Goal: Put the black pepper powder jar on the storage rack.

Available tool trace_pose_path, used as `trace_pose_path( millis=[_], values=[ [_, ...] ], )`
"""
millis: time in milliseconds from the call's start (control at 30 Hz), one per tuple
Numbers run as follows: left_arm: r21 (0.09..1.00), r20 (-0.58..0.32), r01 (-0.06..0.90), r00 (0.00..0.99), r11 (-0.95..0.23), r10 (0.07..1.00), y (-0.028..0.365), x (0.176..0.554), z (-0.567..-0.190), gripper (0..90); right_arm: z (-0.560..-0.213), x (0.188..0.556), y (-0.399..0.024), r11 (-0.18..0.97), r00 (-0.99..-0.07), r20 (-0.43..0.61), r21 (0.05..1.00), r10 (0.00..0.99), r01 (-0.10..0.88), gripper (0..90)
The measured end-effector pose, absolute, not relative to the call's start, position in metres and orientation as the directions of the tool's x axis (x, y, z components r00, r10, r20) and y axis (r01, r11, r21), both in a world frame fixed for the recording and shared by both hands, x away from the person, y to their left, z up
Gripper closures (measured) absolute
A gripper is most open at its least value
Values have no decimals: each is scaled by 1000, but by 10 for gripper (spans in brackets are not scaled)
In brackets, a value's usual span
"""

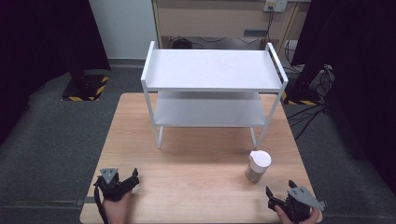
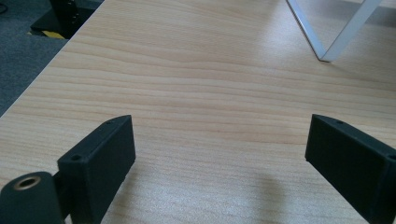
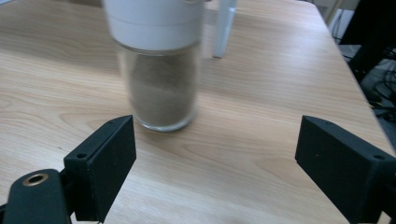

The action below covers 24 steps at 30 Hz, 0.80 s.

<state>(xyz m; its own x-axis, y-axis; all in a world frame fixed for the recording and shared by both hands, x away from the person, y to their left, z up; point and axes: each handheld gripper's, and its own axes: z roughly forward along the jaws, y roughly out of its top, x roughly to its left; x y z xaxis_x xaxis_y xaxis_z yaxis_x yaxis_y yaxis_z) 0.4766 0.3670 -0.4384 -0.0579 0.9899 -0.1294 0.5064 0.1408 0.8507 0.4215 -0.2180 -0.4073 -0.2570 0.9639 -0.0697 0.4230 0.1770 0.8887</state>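
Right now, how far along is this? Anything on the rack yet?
Nothing looks done: both tiers of the white rack are bare. The jar, white-lidded with brownish contents, stands upright on the table in front of the rack. In hand: nothing. The right claw is open, facing the jar without touching it; the left claw is open over bare wood. Grasping and placing, if intended, remain.

Both grippers matte black, two blocky rectangular jaws each. Left gripper (image 1: pixel 125 181): grey three-cornered plate (image 1: pixel 109 175) on top with small dark holes, black cable (image 1: pixel 98 207) trailing off the back. Right gripper (image 1: pixel 279 193): same grey plate (image 1: pixel 306 195), larger in frame. Gripper views: small screw holes on the jaw tops, brass-ringed hole (image 2: pixel 26 182) in a rounded black boss at lower left of each.
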Motion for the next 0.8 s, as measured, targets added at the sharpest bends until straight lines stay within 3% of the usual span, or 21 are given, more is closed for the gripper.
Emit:
trace_pose_path(
  millis=[800],
  values=[
    [852, -142, 501, -53, 149, 988, 369, 476, -439, 80, -395, 471, -193, 200, -326, -71, 902, 943, 384, 124]
  ],
)
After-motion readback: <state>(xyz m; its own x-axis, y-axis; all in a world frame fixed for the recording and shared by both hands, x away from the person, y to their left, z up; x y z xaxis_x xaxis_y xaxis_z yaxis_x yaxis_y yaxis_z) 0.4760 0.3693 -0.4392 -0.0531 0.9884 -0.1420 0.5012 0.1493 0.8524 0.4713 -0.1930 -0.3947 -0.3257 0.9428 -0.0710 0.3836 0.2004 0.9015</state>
